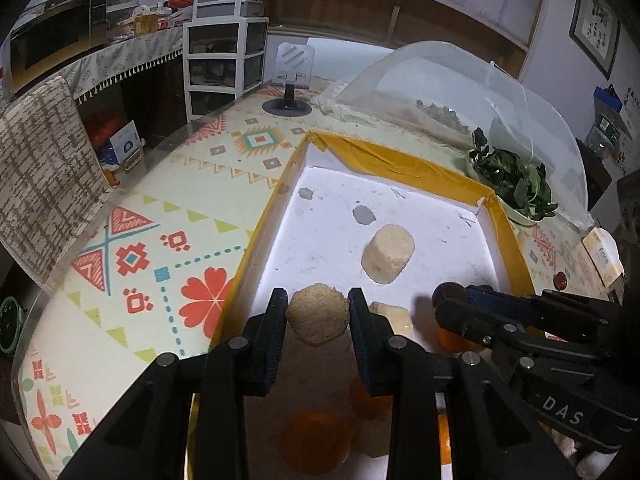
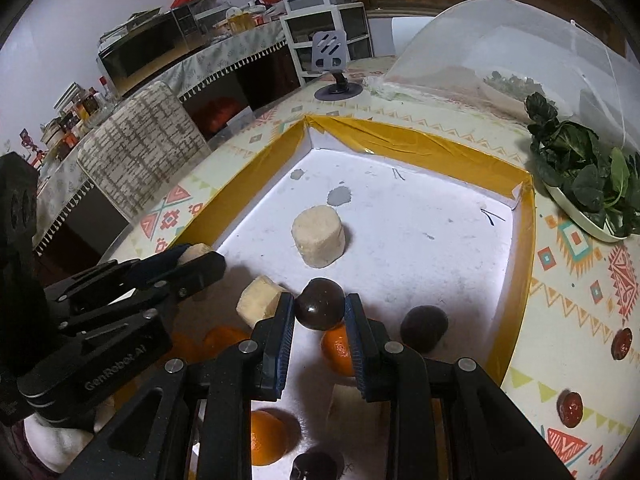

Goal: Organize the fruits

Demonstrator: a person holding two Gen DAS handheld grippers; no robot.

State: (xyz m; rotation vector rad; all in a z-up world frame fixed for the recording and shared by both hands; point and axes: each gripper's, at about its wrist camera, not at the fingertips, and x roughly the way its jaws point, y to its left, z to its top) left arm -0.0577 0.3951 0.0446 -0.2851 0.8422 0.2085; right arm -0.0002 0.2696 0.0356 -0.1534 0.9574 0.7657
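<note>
A white tray with a yellow taped rim [image 1: 400,162] [image 2: 400,130] holds the fruits. My left gripper [image 1: 318,314] is shut on a tan, rough round fruit [image 1: 318,316] and holds it above the tray's near left part. My right gripper [image 2: 320,308] is shut on a dark brown round fruit [image 2: 320,304] over the tray's near middle; it also shows in the left wrist view [image 1: 452,300]. A pale cylinder-shaped piece [image 1: 388,256] [image 2: 319,236] stands mid-tray. Oranges [image 2: 338,348] [image 1: 316,444], a pale chunk [image 2: 258,300] and another dark fruit [image 2: 424,328] lie below the grippers.
A bowl of green leaves [image 2: 588,184] [image 1: 512,180] stands right of the tray, beside a clear mesh dome cover [image 2: 500,40]. A phone stand [image 1: 289,100] is behind the tray. Red discs [image 2: 570,408] lie on the patterned cloth at right. A chair back [image 1: 44,176] stands left.
</note>
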